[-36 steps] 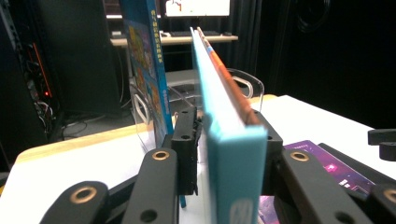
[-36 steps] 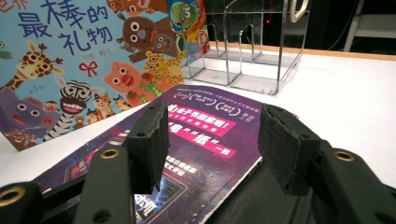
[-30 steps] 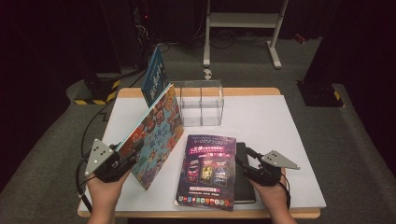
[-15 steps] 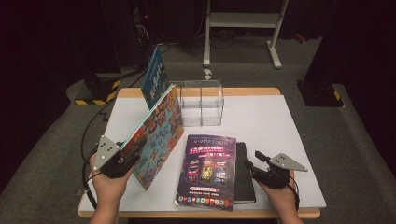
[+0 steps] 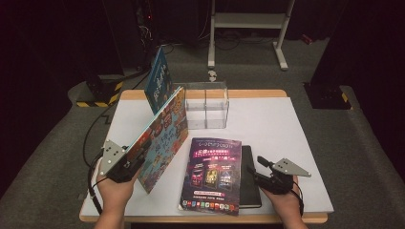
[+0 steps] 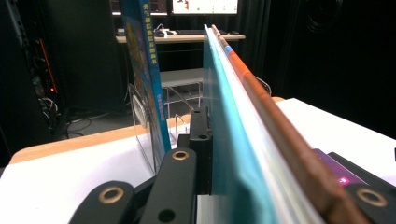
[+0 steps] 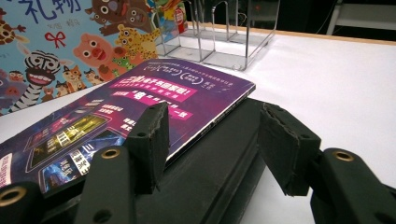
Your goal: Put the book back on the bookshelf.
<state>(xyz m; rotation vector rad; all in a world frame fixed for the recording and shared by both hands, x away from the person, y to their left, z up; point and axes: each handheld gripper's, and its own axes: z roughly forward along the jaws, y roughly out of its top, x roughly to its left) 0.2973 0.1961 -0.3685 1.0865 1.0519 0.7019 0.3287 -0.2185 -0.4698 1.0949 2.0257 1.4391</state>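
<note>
Picture book (image 5: 162, 136) pinched on edge in left claw (image 5: 125, 160), lower corner hidden; right claw (image 5: 261, 168) spread.

Two picture books (image 5: 162, 138) (image 5: 158, 81), one purple magazine (image 5: 210, 174), one black notebook (image 5: 249, 176), one clear rack (image 5: 206, 106).

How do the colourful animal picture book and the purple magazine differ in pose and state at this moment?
The animal picture book stands tilted on its edge, clamped by the left hand-held gripper, whose jaws have just been closing on it. The purple magazine lies flat, partly over a black notebook, with nothing gripping it; the right hand-held gripper sits open beside it. The book's cover is bright cartoon animals, the magazine's dark purple. Both rest on the white table.
</note>
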